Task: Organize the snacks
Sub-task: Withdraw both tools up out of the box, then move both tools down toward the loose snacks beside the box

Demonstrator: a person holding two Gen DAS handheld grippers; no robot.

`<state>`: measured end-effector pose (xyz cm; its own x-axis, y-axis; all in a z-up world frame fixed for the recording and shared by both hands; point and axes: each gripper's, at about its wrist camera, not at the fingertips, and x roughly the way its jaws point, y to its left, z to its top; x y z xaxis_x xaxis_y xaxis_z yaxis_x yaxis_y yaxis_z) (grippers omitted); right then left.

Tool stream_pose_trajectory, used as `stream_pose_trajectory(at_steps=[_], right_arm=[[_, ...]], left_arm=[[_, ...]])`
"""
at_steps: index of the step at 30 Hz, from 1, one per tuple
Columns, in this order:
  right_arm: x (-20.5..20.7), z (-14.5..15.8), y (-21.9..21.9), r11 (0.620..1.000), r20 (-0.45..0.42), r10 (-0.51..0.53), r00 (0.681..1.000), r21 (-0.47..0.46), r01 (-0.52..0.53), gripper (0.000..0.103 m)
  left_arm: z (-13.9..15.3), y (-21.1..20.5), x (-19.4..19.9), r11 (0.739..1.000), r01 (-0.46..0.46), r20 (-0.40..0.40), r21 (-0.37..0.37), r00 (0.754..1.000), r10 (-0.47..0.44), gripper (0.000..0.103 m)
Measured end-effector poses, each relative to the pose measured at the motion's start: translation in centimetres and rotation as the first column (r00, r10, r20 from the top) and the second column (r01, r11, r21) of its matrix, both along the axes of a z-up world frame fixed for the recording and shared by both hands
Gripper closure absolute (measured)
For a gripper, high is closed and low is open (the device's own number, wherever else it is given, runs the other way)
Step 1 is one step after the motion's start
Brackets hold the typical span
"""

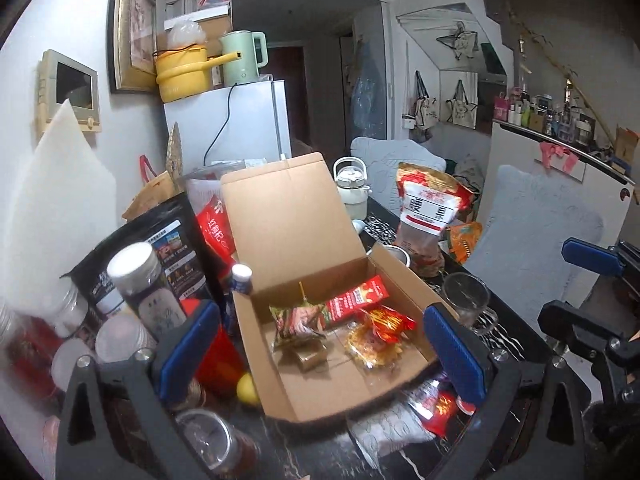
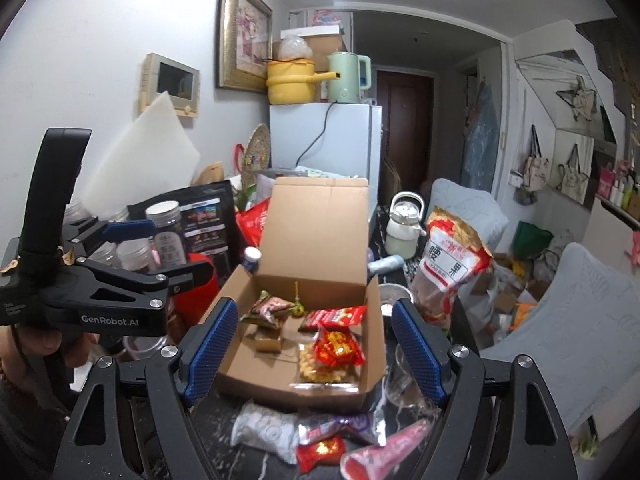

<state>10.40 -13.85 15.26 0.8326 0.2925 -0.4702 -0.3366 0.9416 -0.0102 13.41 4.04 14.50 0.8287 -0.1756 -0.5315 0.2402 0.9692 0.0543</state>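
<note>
Cardboard box [image 2: 304, 312] on tabletop [image 2: 256, 452] holds snacks | loose red packet [image 2: 320, 450] in front: light, crinkly, slippery; pinch its edge | left gripper [image 1: 320, 354], right gripper [image 2: 314, 346]: jaws open, empty

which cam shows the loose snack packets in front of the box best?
Right wrist: the loose snack packets lie in plain view below the cardboard box. In the left wrist view only a few show, partly hidden behind a finger and the box.

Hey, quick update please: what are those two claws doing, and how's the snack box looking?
Left claw, right claw: both open, empty. Cardboard box open, several snacks inside. Loose packets on table before it.
</note>
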Motion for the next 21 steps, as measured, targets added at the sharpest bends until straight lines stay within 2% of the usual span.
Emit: stream_pose_trajectory(at_steps=[5,10,15,21], right_arm=[[-2.5,-0.7,0.0,1.0,-0.004,-0.007,1.0,0.014,0.007,0.023],[-4.4,-2.3,-0.2,0.999,-0.043,-0.013,0.999,0.043,0.015,0.023],[-6.0,-4.5,0.2,0.999,-0.068,-0.033,0.997,0.041,0.036,0.023],[-7.6,-7.6,0.8,0.999,-0.112,0.003,0.994,0.049,0.003,0.023]], left_arm=[[-0.6,-0.3,-2.3,0.999,0.033,0.008,-0.007,0.999,-0.033,0.0],[-1.6,-0.7,-4.4,0.998,0.053,0.0,0.018,0.999,-0.053,0.0],[-3.4,-0.6,-5.8,0.999,0.048,-0.035,0.012,0.998,-0.048,0.0],[-6.0,-0.5,-7.2,0.999,0.042,-0.089,-0.002,0.995,-0.042,0.0]])
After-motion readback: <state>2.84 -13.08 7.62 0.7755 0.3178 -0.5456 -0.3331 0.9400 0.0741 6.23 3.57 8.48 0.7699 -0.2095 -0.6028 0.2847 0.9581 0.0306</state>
